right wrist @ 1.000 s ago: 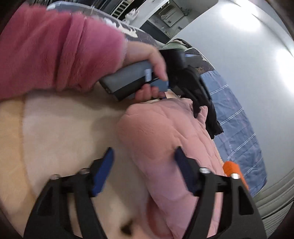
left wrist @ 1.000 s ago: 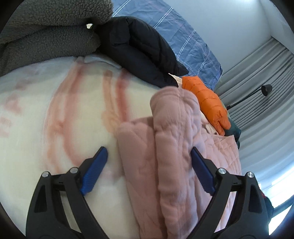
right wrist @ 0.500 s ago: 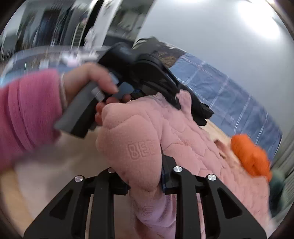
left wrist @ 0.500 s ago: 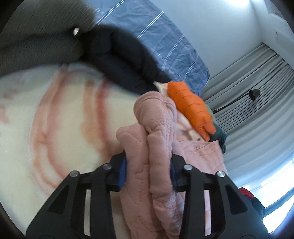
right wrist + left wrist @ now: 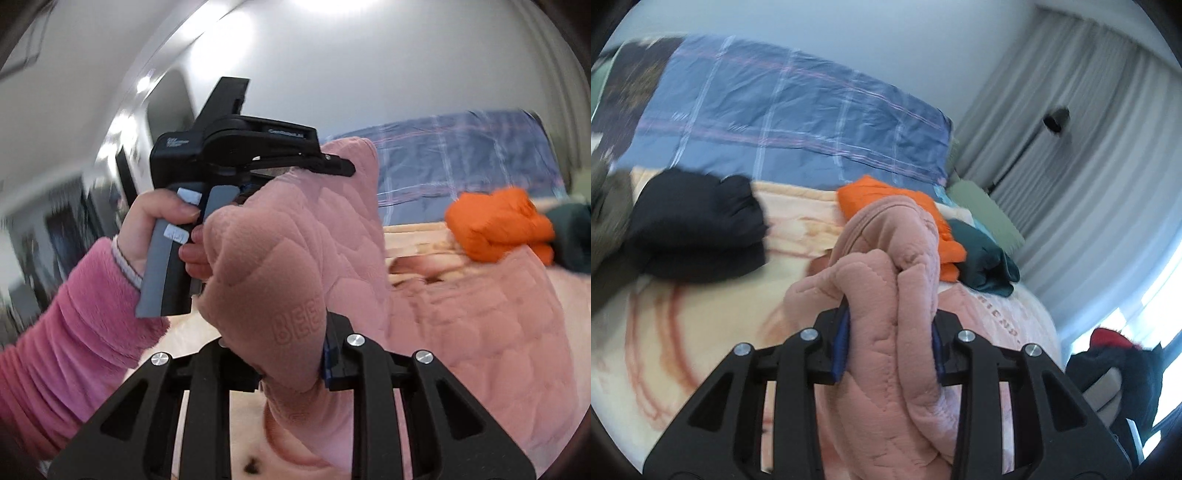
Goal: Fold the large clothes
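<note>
Pink quilted garment hangs bunched between both claws, its lower part trailing onto the cream blanket that covers the bed. Embossed letters show on the fold nearest the right claw.

Left gripper: jaws drawn in to a narrow gap, blue pads pressed against a thick wad of the pink fabric on both sides. Fabric bulges above and below the pads. Firm hold.

Right gripper: jaws likewise narrow, clamped on another fold of the same garment; one blue pad edge is visible at the right of the wad, the other is hidden by cloth.

Right wrist view also shows the left gripper from the side, held in the person's hand, pink fleece sleeve at the wrist. Its fingers reach into the garment's upper edge.

Surroundings, far side of the bed: orange puffer item just behind the pink garment, dark teal garment touching it on the right, black jacket to the left, well apart. Blue plaid cover lies along the wall. Grey curtains at far right.
</note>
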Demonstrator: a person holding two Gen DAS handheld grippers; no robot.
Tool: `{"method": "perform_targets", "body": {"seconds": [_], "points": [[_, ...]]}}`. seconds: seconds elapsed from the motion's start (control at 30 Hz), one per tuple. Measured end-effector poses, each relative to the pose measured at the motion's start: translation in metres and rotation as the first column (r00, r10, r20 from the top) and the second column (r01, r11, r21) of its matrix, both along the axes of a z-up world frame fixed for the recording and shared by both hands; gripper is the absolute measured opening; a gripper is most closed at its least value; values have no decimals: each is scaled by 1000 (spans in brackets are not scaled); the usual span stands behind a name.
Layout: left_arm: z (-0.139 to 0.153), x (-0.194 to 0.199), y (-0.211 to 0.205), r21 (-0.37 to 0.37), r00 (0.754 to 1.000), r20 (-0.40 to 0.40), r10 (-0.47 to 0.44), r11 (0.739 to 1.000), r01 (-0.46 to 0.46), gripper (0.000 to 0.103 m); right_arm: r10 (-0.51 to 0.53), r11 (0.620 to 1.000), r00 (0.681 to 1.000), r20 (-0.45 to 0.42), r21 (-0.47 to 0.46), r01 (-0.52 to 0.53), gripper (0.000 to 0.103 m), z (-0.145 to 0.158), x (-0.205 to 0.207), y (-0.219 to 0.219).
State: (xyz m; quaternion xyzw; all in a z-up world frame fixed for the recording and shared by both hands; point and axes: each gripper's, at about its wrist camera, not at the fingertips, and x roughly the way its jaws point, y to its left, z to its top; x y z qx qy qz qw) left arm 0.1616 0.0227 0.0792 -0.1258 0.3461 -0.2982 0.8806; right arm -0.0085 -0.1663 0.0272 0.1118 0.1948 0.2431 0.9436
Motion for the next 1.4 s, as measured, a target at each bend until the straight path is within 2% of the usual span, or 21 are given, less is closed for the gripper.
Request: {"method": "perform_targets", "body": {"seconds": [0.17, 0.3, 0.4, 0.47, 0.53, 0.63, 0.7, 0.83, 0.9, 1.03, 1.1, 1.17, 1.2, 1.27, 1.3, 1.33, 1.37, 1.4], "points": [[24, -1, -113, 168, 995, 44, -93, 982, 85, 36, -83, 982, 996, -44, 164, 89, 23, -9, -10, -76], [13, -3, -205, 280, 983, 35, -178, 946, 161, 39, -139, 944, 983, -119, 285, 168, 23, -35, -25, -135], [-12, -10, -270, 375, 968, 32, -251, 900, 221, 46, -167, 910, 965, -203, 346, 230, 23, -65, -36, -164], [-40, -18, -313, 449, 947, 53, -317, 855, 261, 52, -167, 877, 940, -299, 392, 280, 23, -93, -34, -181], [-70, -18, -340, 495, 941, 24, -338, 822, 283, 53, -128, 837, 907, -401, 446, 315, 23, -123, -28, -195], [-106, -9, -356, 514, 941, -32, -338, 801, 305, 56, -64, 803, 895, -441, 510, 309, 24, -147, -26, -201], [-111, -7, -360, 509, 938, -32, -345, 802, 312, 56, -64, 824, 903, -424, 487, 288, 26, -142, -25, -198], [-107, -6, -350, 483, 935, -15, -356, 816, 318, 56, -93, 872, 916, -391, 412, 265, 41, -127, -30, -193], [-107, -5, -344, 460, 934, -15, -358, 827, 325, 56, -127, 890, 917, -379, 364, 274, 44, -118, -34, -189], [-107, -5, -338, 432, 935, -18, -353, 841, 326, 57, -245, 894, 907, -343, 281, 348, 46, -99, -50, -203], [-108, -5, -340, 439, 936, -18, -351, 838, 323, 57, -337, 892, 899, -280, 210, 400, 46, -83, -61, -201], [-109, -4, -341, 446, 935, -19, -353, 834, 324, 59, -406, 894, 893, -194, 116, 432, 40, -67, -70, -191], [-111, -3, -342, 453, 935, -19, -354, 831, 324, 60, -402, 905, 904, -145, 85, 416, 37, -60, -71, -183], [-113, -1, -343, 458, 935, -22, -354, 828, 324, 61, -326, 939, 940, -99, 81, 334, 28, -56, -73, -169], [-114, 0, -343, 459, 935, -25, -352, 827, 324, 62, -293, 951, 951, -101, 77, 301, 25, -56, -70, -163], [-115, 2, -343, 459, 937, -29, -349, 828, 323, 62, -279, 957, 952, -123, 45, 286, 17, -62, -64, -156], [-116, 4, -343, 457, 937, -33, -347, 829, 323, 62, -304, 952, 941, -150, -2, 307, 6, -71, -61, -151], [-116, 5, -342, 454, 937, -39, -346, 829, 325, 62, -355, 935, 916, -184, -59, 351, 1, -79, -50, -149]]}}
